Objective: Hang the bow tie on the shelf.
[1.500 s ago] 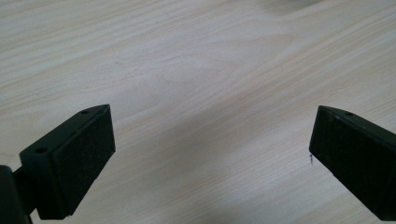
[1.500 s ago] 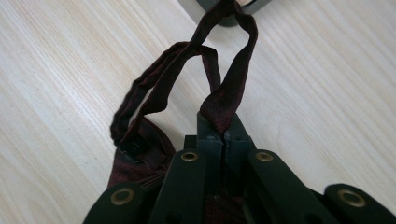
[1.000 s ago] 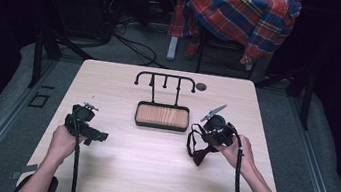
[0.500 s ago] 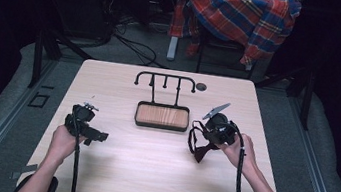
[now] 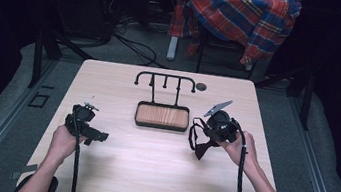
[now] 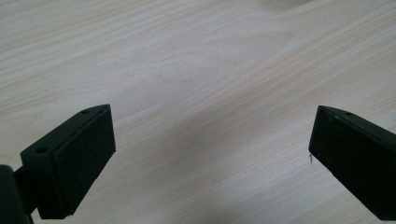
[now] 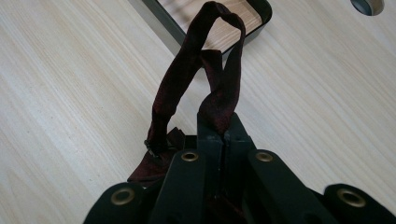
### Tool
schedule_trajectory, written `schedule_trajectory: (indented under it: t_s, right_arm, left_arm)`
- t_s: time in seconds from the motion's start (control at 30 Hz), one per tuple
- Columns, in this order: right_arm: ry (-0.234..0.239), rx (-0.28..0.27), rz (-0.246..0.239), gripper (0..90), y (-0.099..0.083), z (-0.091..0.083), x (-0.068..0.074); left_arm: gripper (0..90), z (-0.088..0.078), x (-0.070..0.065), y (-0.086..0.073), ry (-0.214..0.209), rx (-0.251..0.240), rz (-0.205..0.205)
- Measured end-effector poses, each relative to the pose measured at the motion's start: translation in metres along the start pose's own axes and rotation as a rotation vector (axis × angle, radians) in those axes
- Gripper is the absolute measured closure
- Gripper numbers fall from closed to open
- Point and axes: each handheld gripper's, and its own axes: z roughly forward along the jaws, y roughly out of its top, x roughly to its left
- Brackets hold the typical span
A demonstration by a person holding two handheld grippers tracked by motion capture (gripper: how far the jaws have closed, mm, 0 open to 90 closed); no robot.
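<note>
Here the stand with its hooked bar and wooden tray lies just ahead and to the left of the right gripper, far nearer it than the left gripper. The right jaws are clamped on a dark bow tie, whose strap loop rises ahead of the tips toward the tray (bow hanging below); the left jaws stand wide apart over bare table.

Both forearms came in over the table's near edge. The left hand held the left gripper low near the left edge, jaws spread wide, nothing between them. The right hand held the right gripper toward the right edge, jaws pressed together, pinching a strap.
</note>
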Motion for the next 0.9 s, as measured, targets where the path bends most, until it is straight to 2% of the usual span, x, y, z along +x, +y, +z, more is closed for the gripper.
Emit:
schedule_trajectory:
  t_s: [0.2,0.9]
  right_arm:
    - [0.0,0.007,-0.009,88.8,0.002,-0.003,0.0]
    - [-0.016,-0.043,-0.034,88.8,0.018,-0.017,0.001]
  left_arm:
    - [0.5,0.0,0.001,0.0,0.001,0.001,0.002]
    - [0.5,-0.002,0.001,-0.001,0.004,-0.002,0.0]
